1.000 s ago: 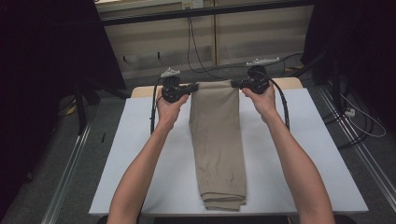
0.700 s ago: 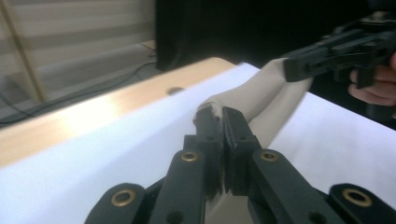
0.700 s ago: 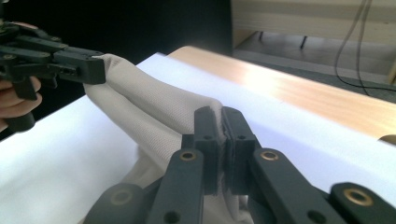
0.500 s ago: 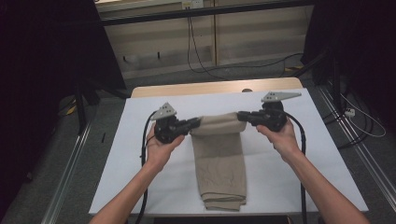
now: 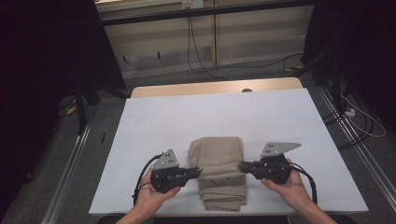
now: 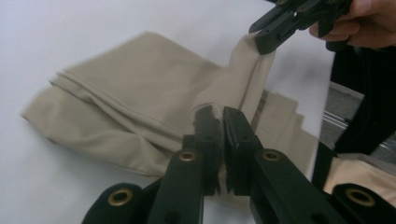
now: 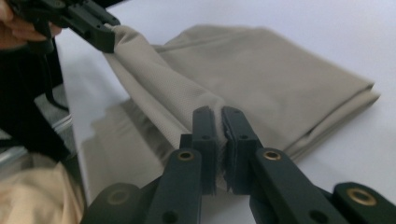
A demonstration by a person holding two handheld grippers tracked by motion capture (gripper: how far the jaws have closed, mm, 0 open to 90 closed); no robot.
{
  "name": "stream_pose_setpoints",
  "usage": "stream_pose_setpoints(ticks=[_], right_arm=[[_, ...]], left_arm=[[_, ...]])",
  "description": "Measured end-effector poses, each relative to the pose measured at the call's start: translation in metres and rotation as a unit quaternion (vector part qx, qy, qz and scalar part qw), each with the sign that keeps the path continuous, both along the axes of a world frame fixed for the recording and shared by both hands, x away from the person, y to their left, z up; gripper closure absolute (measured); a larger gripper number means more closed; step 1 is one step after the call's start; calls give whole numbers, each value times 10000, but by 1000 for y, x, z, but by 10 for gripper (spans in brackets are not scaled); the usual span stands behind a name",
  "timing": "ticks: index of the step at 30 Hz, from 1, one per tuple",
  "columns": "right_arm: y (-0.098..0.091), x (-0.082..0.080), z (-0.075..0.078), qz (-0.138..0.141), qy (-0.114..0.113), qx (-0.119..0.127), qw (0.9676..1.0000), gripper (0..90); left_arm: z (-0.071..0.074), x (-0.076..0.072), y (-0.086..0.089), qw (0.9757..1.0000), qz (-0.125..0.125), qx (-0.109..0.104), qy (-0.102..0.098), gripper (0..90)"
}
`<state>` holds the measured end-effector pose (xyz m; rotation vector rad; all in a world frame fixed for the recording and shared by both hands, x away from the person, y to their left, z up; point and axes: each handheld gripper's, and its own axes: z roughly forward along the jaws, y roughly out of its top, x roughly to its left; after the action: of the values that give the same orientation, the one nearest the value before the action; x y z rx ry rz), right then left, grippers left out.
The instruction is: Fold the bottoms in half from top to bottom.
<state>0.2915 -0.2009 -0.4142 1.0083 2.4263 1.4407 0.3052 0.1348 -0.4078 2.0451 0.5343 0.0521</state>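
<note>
The tan trousers lie on the white desk, near the front edge and in the middle. They are being folded in half, far end over near end.

The left tongs are pinched tight on the left corner of the top layer. The right tongs are pinched tight on the right corner. In the left gripper view you can see the cloth caught between the black jaws, and the cloth runs across to the other tongs.

To do this step well, I think both corners should come down together, level with each other. The top edge should land right on the bottom edge, so the fold is neat. Keep the cloth a little stretched between the two tongs, so it does not sag or wrinkle. Let go only when the cloth lies flat.

Both hands sit low over the desk, one on each side of the trousers. The tongs point inward at each other.
</note>
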Motion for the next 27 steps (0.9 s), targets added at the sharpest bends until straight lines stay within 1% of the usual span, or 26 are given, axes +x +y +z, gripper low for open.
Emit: stream_pose_setpoints(ticks=[1,2,3,4,5,6,7,8,9,10,11,12,13,14,15,16,17,18,19,20,21,22,23,24,26,27], right_arm=[[0,-6,-2,5,4,-63,10000,849],[0,-14,-4,35,-15,-153,9999,844],[1,-18,-6,80,-15,-215,9997,841],[1,-24,-9,87,25,-264,9996,831],[2,-27,-11,104,57,-270,9996,823],[3,-32,-14,128,99,-343,9993,820],[4,-36,-15,151,96,-405,9990,811],[6,-40,-17,220,98,-480,9986,788],[7,-43,-18,271,85,-640,9975,769],[8,-47,-18,267,50,-877,9958,769],[8,-48,-19,284,101,-858,9959,760],[8,-48,-19,313,137,-787,9963,726],[9,-48,-19,376,126,-777,9962,692],[9,-48,-19,373,128,-762,9963,651],[9,-48,-20,384,155,-700,9967,605],[9,-46,-20,342,149,-628,9973,576],[8,-45,-19,264,107,-628,9976,551],[7,-43,-18,164,31,-607,9980,491],[6,-42,-17,64,-36,-604,9981,446],[5,-41,-16,-145,-96,-544,9984,384],[3,-39,-15,-201,-82,-472,9987,369],[0,-36,-15,-294,-55,-349,9989,360],[-1,-35,-14,-387,-71,-321,9987,325],[-4,-33,-14,-503,-93,-295,9983,283],[-11,-28,-12,-724,-118,-233,9970,264],[-15,-26,-11,-846,-155,-209,9961,237]], left_arm=[[-5,-4,-2,9998,-113,97,92,853],[-8,-7,-3,9997,-159,176,85,851],[-13,-11,-4,9993,-242,274,119,849],[-15,-13,-5,9989,-279,327,163,846],[-18,-16,-5,9985,-287,425,208,844],[-20,-17,-5,9981,-342,465,225,838],[-22,-20,-4,9977,-369,533,209,835],[-25,-22,-3,9975,-381,555,208,830],[-27,-23,-1,9969,-446,615,208,819],[-28,-23,-1,9963,-476,709,115,783],[-29,-24,0,9961,-461,751,44,747],[-29,-23,2,9958,-487,771,89,708],[-30,-21,2,9967,-413,672,187,690],[-30,-20,1,9969,-365,673,175,671],[-29,-20,0,9974,-273,644,166,632],[-28,-19,0,9973,-247,675,137,562],[-26,-18,0,9979,-91,638,111,507],[-25,-16,2,9980,-33,629,85,459],[-24,-14,4,9984,125,558,32,439],[-23,-12,4,9984,206,521,28,392],[-22,-9,7,9981,330,525,26,355],[-22,-8,8,9977,430,516,14,306],[-21,-6,10,9974,525,502,8,277],[-21,-3,12,9968,609,520,-41,249],[-19,3,18,9951,823,516,-180,210],[-17,8,21,9953,857,413,-165,179]])
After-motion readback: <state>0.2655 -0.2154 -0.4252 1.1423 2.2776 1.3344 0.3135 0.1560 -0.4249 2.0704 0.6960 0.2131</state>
